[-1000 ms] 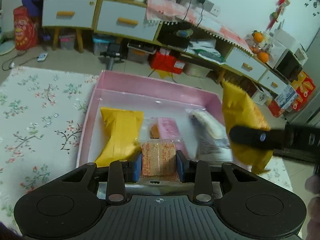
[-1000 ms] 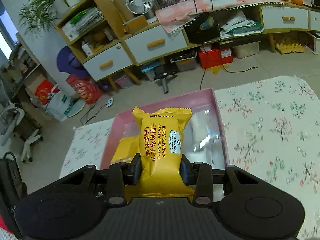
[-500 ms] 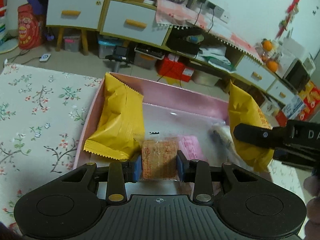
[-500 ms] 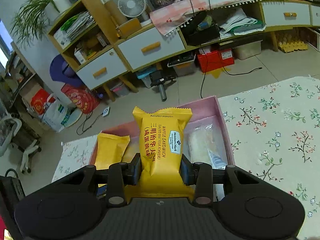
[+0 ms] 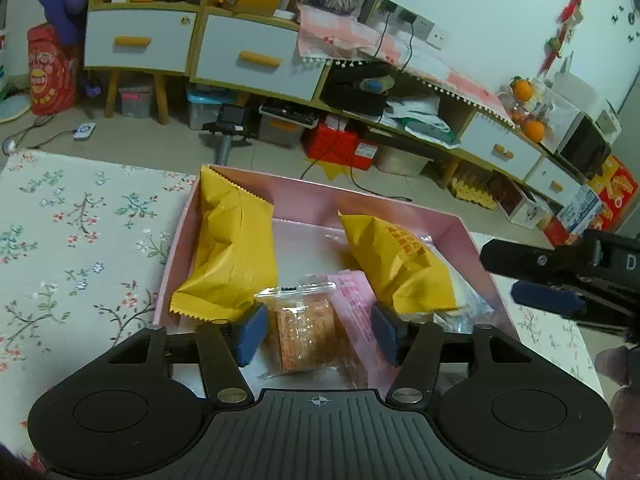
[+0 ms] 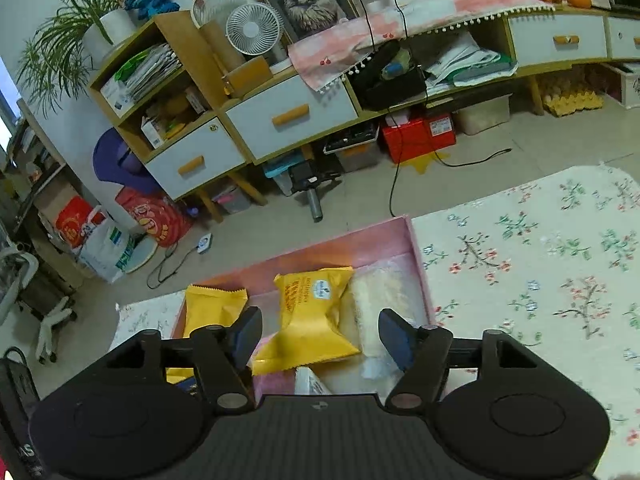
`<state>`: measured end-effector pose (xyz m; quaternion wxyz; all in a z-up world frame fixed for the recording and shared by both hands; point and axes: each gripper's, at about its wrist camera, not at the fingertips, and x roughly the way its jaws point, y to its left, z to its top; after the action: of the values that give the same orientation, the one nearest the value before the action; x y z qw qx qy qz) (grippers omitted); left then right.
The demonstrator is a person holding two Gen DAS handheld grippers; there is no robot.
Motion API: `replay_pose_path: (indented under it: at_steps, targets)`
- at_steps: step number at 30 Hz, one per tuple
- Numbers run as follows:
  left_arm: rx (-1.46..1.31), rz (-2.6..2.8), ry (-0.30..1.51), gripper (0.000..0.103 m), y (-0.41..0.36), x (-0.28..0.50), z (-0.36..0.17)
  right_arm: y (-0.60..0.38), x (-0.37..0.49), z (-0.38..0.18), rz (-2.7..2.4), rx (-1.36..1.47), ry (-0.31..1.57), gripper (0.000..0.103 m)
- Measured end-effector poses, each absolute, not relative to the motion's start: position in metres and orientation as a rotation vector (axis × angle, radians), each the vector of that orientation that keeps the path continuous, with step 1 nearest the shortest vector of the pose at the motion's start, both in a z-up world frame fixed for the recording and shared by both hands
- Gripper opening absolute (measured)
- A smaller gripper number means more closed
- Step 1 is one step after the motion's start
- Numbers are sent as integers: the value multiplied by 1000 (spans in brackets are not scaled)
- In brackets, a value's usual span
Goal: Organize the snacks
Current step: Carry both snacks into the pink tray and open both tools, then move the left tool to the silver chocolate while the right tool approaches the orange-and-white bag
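Both grippers have let go since the earlier frame. Now I see my right gripper [image 6: 320, 334] spread wide, with the yellow waffle packet [image 6: 316, 316] lying free in the pink box [image 6: 418, 264], at lower centre of the frame. My left gripper [image 5: 316, 330] is wide too; the orange cracker packet [image 5: 304, 328] rests between its fingers, touching neither, beside another yellow packet [image 5: 232, 256].
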<state>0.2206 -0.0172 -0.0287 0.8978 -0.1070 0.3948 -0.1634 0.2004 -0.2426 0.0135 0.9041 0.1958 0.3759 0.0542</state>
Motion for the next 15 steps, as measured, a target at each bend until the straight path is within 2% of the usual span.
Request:
replay_pose_path:
  at_steps: [2, 6, 11, 15]
  targets:
    - [-200, -340, 808, 68, -18, 213, -23, -245, 195, 19, 106, 398, 771, 48]
    - [-146, -339, 793, 82, -22, 196, -12, -247, 183, 29, 116, 386, 771, 53]
    - [-79, -331, 796, 87, -23, 172, -3, -240, 161, 46, 130, 319, 758, 64]
    - [-39, -322, 805, 91, -21, 153, 5, -239, 143, 55, 129, 280, 747, 68]
